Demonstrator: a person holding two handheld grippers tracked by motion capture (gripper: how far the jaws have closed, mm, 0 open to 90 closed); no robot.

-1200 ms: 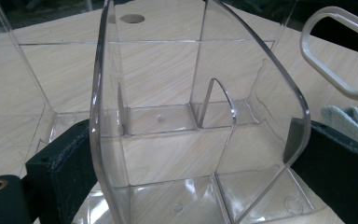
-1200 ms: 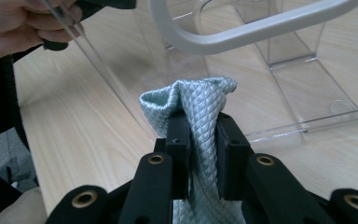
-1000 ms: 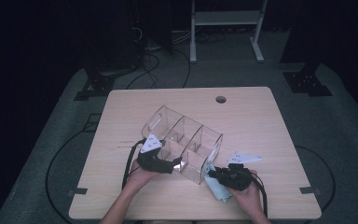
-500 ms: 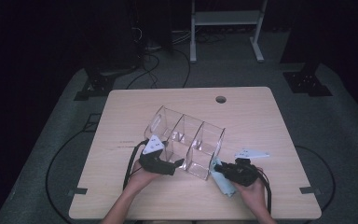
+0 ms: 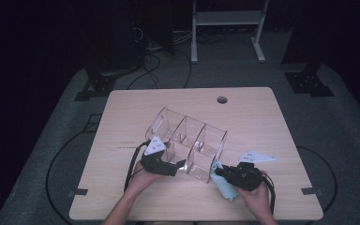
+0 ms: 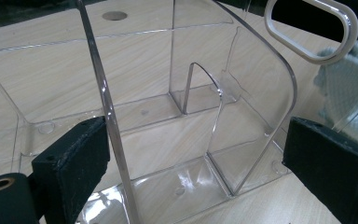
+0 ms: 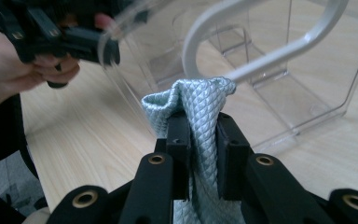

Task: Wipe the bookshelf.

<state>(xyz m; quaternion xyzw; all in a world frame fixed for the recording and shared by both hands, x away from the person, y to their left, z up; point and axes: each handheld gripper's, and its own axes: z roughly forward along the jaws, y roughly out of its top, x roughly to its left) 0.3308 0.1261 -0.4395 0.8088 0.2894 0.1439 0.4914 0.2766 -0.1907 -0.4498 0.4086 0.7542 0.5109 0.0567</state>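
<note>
A clear plastic organizer [image 5: 187,140] with three compartments lies at an angle in the middle of the wooden table [image 5: 262,122]. My left gripper [image 5: 180,165] is at its near left end. In the left gripper view the wide jaws [image 6: 191,158] straddle an end compartment [image 6: 191,116], with the pads against its walls. My right gripper [image 5: 218,172] is shut on a pale blue cloth [image 5: 225,187] at the organizer's near right corner. In the right gripper view the quilted cloth [image 7: 191,102] bunches between the pads [image 7: 200,126], just below the white-rimmed handle cutout [image 7: 261,51].
A round cable hole [image 5: 222,100] sits near the table's far edge. Cables trail from both grippers over the near edge. A white stand [image 5: 225,28] and floor cables [image 5: 159,61] lie beyond the table. The other hand and its gripper [image 7: 88,44] appear at the upper left of the right gripper view.
My right gripper has shifted slightly to the right with the cloth in it. The left gripper and the organizer have stayed where they were.
</note>
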